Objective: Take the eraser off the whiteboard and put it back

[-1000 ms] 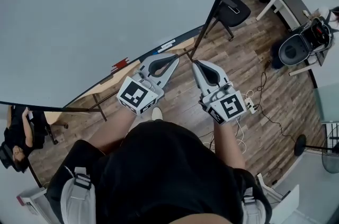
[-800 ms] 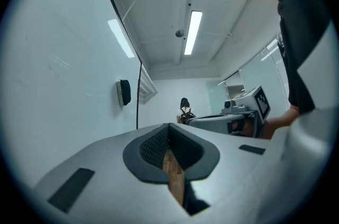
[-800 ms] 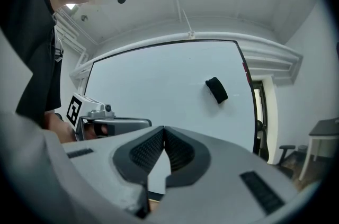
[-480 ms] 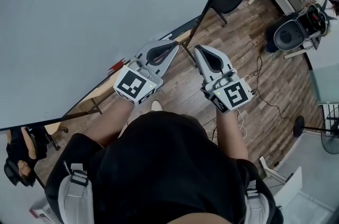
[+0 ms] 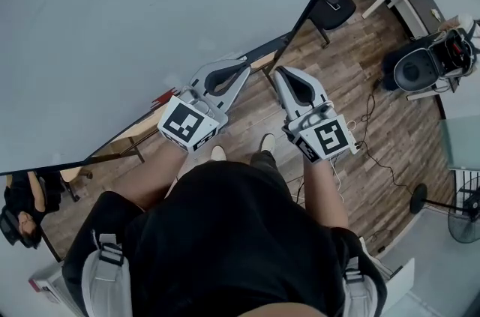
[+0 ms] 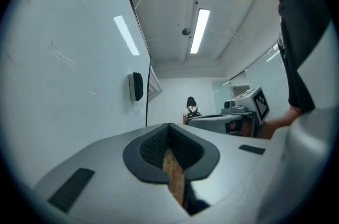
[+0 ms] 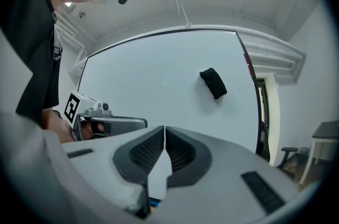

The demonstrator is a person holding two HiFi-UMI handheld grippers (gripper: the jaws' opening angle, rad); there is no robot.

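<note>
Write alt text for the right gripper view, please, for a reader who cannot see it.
A black eraser sticks to a whiteboard ahead of the right gripper, whose fingers are shut on nothing. The left gripper shows at lower left.

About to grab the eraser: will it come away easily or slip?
Probably light: the eraser clings unsupported to the upright whiteboard, likely magnetically, so expect slight resistance. Its dark, rounded body looks rigid, unlikely to flop.

left gripper [image 6: 168, 126] jaws together, empty; eraser [image 6: 136, 86] on whiteboard [image 6: 69, 59] ahead
</note>
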